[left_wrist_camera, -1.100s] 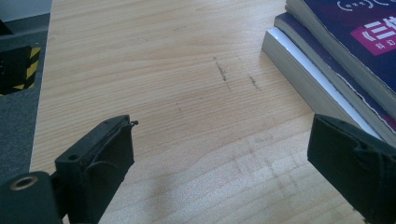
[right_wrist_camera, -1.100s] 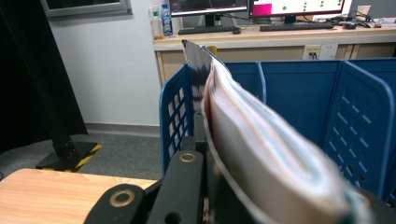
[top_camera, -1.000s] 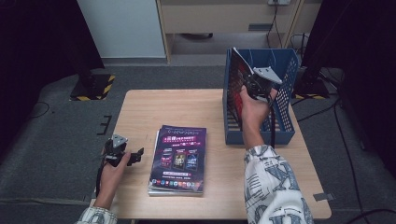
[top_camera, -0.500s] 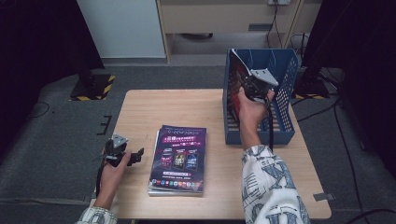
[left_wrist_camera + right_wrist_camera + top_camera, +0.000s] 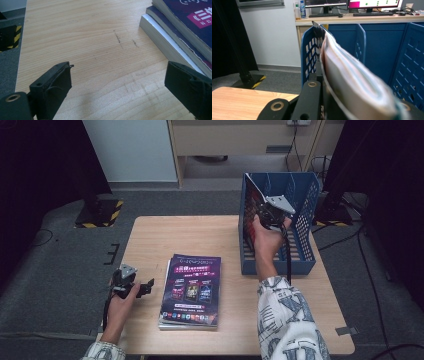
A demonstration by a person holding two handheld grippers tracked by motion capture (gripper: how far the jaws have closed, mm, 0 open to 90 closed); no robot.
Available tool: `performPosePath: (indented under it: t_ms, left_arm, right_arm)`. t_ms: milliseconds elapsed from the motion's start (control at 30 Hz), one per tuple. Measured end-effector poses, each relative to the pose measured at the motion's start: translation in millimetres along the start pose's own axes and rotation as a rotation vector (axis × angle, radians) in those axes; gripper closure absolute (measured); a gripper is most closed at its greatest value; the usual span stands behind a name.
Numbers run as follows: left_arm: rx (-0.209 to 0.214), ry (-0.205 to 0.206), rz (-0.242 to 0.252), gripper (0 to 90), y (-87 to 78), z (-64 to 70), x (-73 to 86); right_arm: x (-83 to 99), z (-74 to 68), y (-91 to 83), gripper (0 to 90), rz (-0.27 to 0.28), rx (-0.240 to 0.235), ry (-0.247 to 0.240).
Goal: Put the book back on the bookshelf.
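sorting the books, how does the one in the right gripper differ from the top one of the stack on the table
The held book stands on edge inside the blue rack, clamped by the right gripper; the top book lies flat, cover up, untouched. The open left gripper rests beside the stack.

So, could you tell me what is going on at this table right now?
A person is filing magazines into a blue rack at the table's right side. The right gripper is shut on a magazine, holding it on edge in the rack's left compartment. The left gripper rests open on the wooden table, just left of a stack of magazines lying flat and not yet touched.
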State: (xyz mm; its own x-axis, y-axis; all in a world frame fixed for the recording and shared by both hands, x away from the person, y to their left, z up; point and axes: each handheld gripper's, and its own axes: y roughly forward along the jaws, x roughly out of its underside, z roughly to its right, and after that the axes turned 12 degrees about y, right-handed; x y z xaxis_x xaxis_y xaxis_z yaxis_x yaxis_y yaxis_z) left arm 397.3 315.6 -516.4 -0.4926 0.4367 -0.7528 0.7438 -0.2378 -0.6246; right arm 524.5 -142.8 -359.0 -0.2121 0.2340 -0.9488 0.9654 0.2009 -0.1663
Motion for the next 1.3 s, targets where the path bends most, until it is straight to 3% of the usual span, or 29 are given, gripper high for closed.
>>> performPosePath:
  t_ms: [667,1067,1300]
  left_arm:
    - [0.001,0.005,-0.005,6.4,0.0,1.1,0.1]
    - [0.006,0.007,-0.003,6.4,-0.1,1.7,-0.1]
    - [0.007,0.009,-0.003,6.4,0.3,2.0,-0.3]
  right_arm:
    - [15.2,0.9,-18.9,84.7,-0.027,-0.069,-0.042]
    - [18.0,2.7,-13.8,73.9,-0.08,-0.096,-0.023]
    - [15.5,7.6,-12.3,86.5,-0.086,-0.089,-0.023]
